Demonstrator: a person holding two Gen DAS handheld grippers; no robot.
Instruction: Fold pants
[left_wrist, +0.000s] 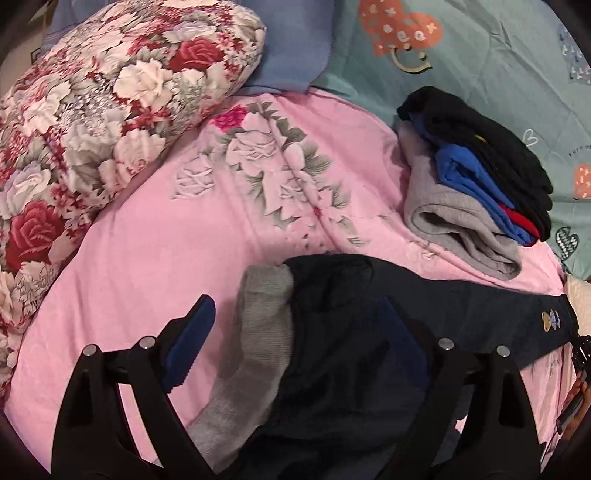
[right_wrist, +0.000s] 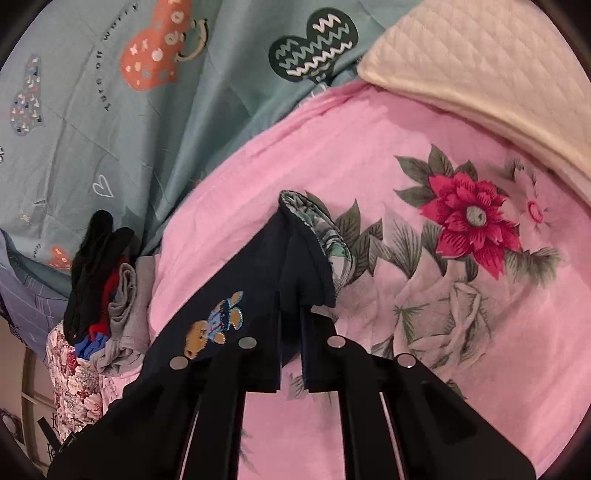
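The dark navy pants (left_wrist: 369, 325) with a grey ribbed cuff (left_wrist: 262, 325) and a small bear patch (left_wrist: 551, 319) lie on the pink floral bedsheet (left_wrist: 147, 266). My left gripper (left_wrist: 295, 339) is open, its fingers either side of the cuffed end, the right finger over the dark fabric. In the right wrist view my right gripper (right_wrist: 291, 317) is shut on the pants (right_wrist: 258, 280) near the bear patch (right_wrist: 218, 325), holding that end lifted above the sheet (right_wrist: 369, 147); the printed inner lining shows at the fold.
A stack of folded clothes (left_wrist: 476, 184), grey, blue, red and black, sits at the right; it also shows in the right wrist view (right_wrist: 99, 280). A rolled floral quilt (left_wrist: 92, 110) lies left. A teal heart-print cover (left_wrist: 480, 55) lies behind. A cream quilted pad (right_wrist: 480, 74) lies at right.
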